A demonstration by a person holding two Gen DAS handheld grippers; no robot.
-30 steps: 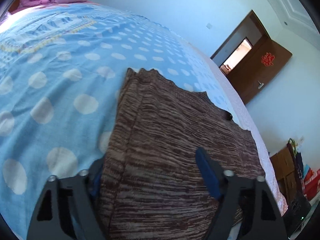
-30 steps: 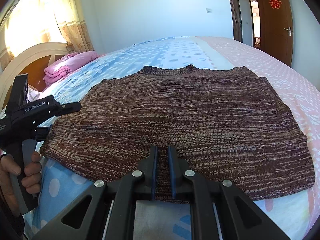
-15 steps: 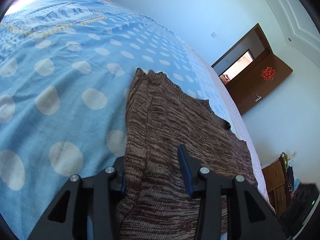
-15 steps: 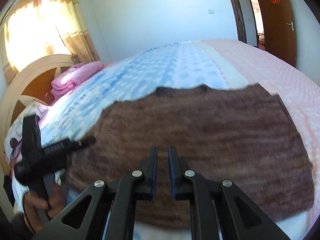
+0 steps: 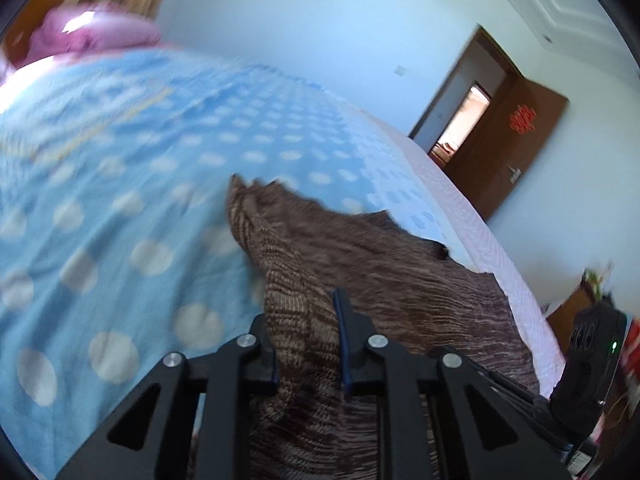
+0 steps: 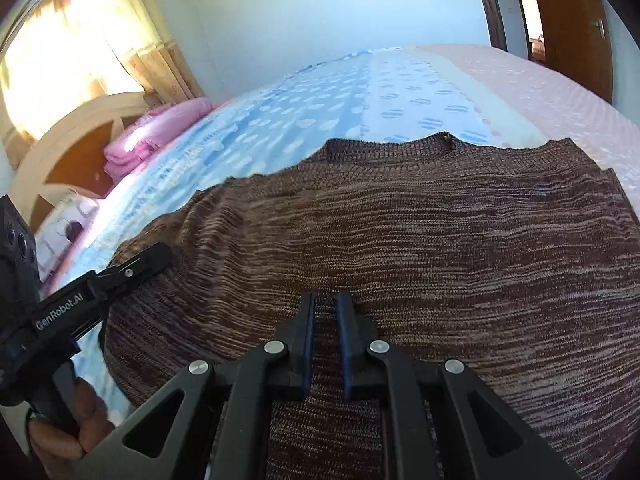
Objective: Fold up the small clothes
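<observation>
1. From the left wrist we are looking low and close along the fingers [image 5: 340, 344], across the bed [image 5: 100, 220] toward the door [image 5: 516, 148].
2. From the right wrist we are facing down the bed toward the headboard [image 6: 76, 148].
3. We are sharing the brown sweater [image 6: 420, 240] and pink bedding [image 5: 96, 36].

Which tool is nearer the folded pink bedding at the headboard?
Left. The left tool grips the sweater corner on the pink bedding's side; the right tool holds the hem farther away.
</observation>
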